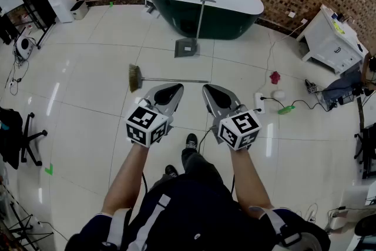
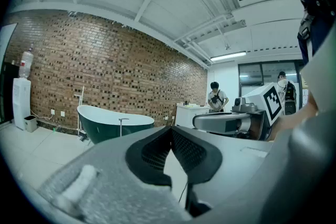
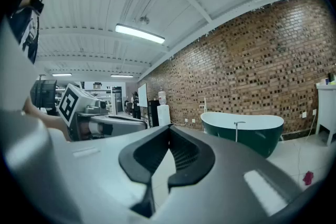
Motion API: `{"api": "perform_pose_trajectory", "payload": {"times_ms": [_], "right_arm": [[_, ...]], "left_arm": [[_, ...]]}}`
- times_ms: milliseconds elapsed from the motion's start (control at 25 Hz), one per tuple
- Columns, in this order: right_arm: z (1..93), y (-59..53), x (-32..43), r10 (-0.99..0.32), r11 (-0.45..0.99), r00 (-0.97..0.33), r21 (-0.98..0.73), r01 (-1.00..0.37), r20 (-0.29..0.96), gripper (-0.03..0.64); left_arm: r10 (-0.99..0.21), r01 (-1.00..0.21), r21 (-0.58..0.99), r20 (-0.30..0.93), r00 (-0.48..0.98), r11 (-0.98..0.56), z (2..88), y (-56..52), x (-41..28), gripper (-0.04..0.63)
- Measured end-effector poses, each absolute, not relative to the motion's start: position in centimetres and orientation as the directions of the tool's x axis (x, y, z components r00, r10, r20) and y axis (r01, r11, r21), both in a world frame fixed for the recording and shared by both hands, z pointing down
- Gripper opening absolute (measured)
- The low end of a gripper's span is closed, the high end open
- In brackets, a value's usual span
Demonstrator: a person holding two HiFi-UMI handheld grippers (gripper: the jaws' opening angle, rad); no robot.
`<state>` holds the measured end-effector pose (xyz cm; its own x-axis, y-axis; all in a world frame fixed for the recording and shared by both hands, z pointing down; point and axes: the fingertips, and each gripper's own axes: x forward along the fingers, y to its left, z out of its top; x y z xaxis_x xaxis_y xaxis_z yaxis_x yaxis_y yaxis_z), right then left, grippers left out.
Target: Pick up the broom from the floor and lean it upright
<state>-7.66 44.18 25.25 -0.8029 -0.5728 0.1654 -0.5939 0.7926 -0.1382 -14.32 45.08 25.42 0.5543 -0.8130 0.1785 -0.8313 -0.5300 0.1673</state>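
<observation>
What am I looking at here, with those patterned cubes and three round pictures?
No robot: a person holds a two-jaw gripper in each hand; the cubes are part of them. One picture comes from a camera on the person's head, looking down. The other two come from cameras riding on the left gripper and right gripper. Both are shut and hold nothing. On the floor ahead lies a broom; beyond it a dustpan stands by a green bathtub.

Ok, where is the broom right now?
In the head view the broom lies flat on the floor, just beyond the left gripper and right gripper, brush head to the left, short of the dustpan and green bathtub.
</observation>
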Motion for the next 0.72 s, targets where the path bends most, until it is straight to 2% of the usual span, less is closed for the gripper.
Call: {"api": "perform_pose_trajectory", "payload": {"times_ms": [720], "right_arm": [[29.8, 25.2, -4.5, -0.597, 0.749, -0.770, -0.187, -0.636, 0.227, 0.003]], "left_arm": [[-0.739, -0.791, 0.195, 0.283, 0.612, -0.580, 31.1, 26.3, -12.0, 0.002]]}}
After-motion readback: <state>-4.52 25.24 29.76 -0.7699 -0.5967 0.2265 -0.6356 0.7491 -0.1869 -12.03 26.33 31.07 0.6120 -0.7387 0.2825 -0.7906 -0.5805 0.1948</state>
